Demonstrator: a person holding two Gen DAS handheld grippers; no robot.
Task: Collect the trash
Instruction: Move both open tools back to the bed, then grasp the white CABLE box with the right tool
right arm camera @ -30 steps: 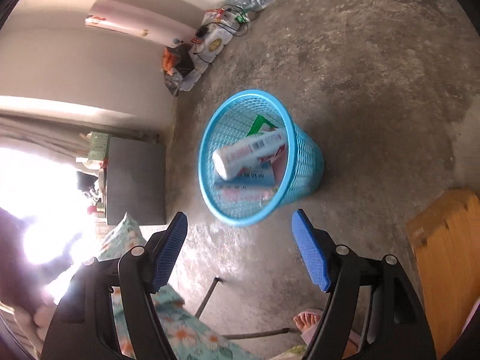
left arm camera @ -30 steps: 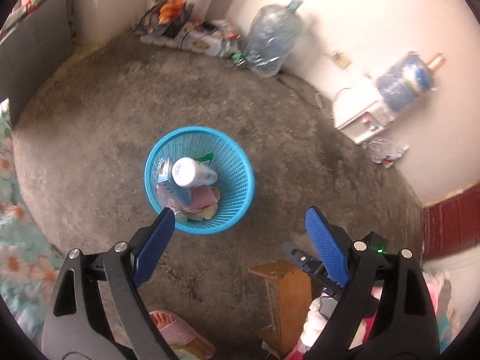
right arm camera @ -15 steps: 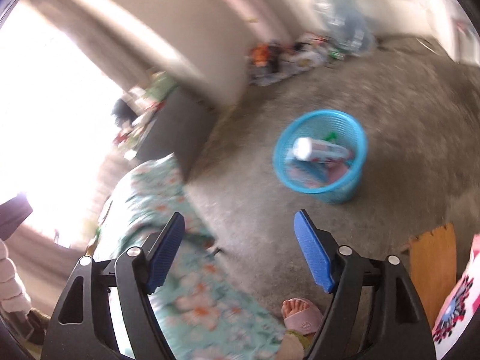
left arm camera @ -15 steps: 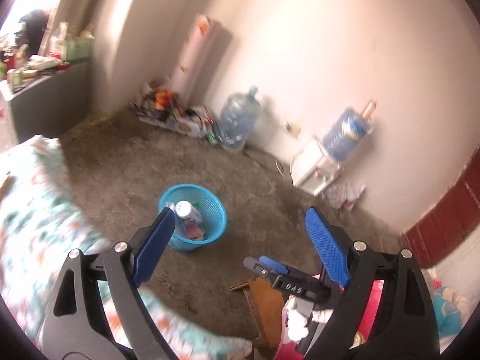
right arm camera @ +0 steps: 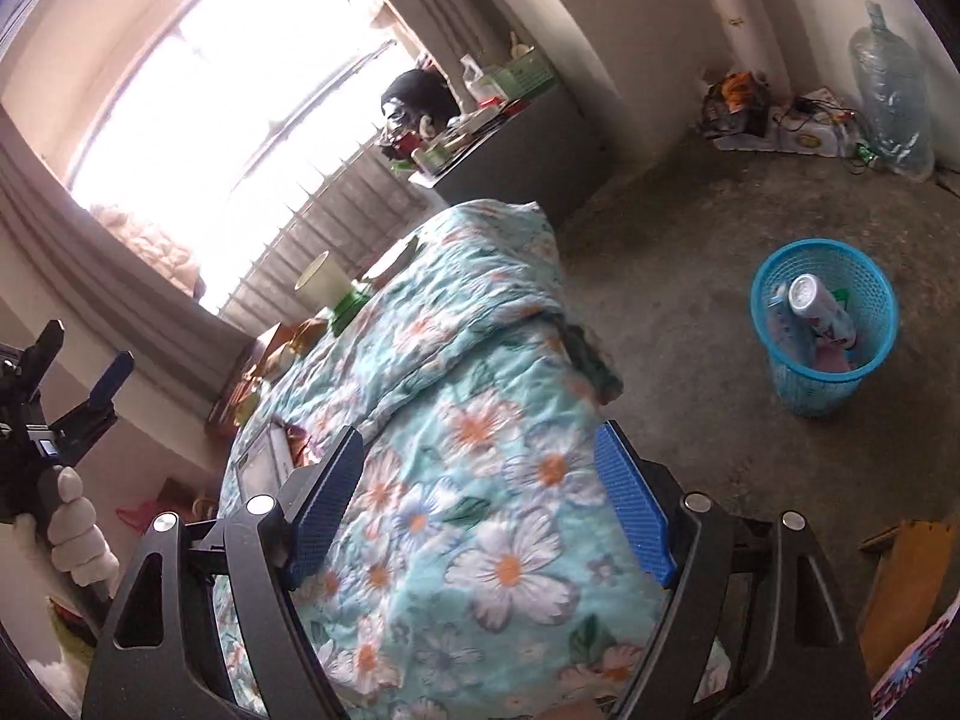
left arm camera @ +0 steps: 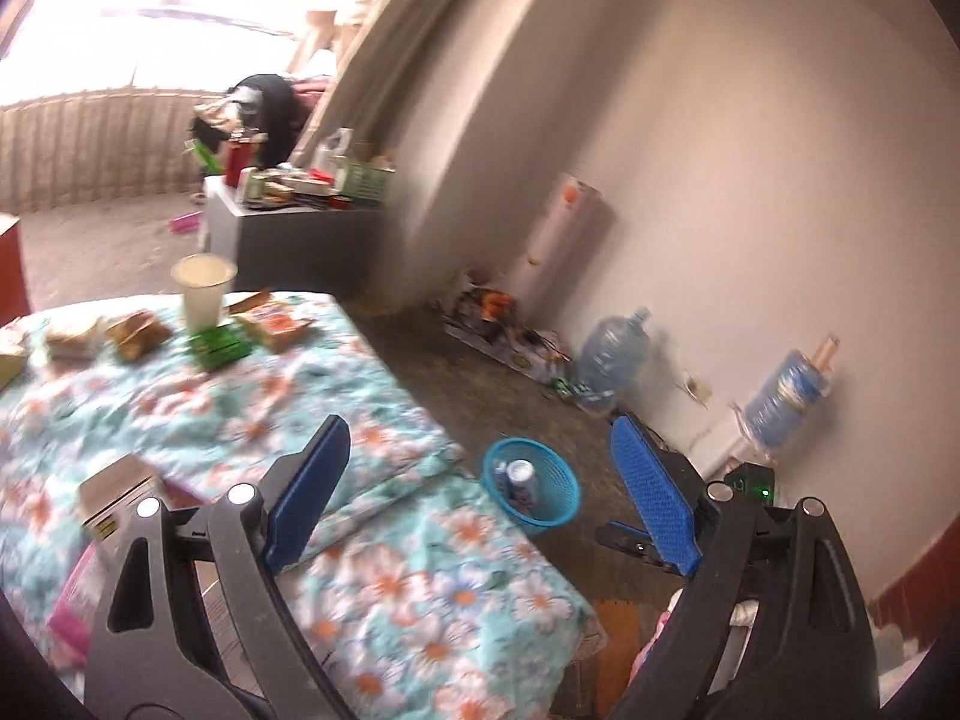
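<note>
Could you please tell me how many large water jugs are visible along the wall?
2: one clear jug stands on the floor beside the clutter, and one blue jug sits inverted on a dispenser further right. Others may be out of view.

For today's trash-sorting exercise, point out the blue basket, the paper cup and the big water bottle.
blue basket (right arm camera: 804,387): right wrist view, mesh wall.
paper cup (left arm camera: 201,300): left wrist view, side wall.
water bottle (right arm camera: 891,90): right wrist view, body.
</note>
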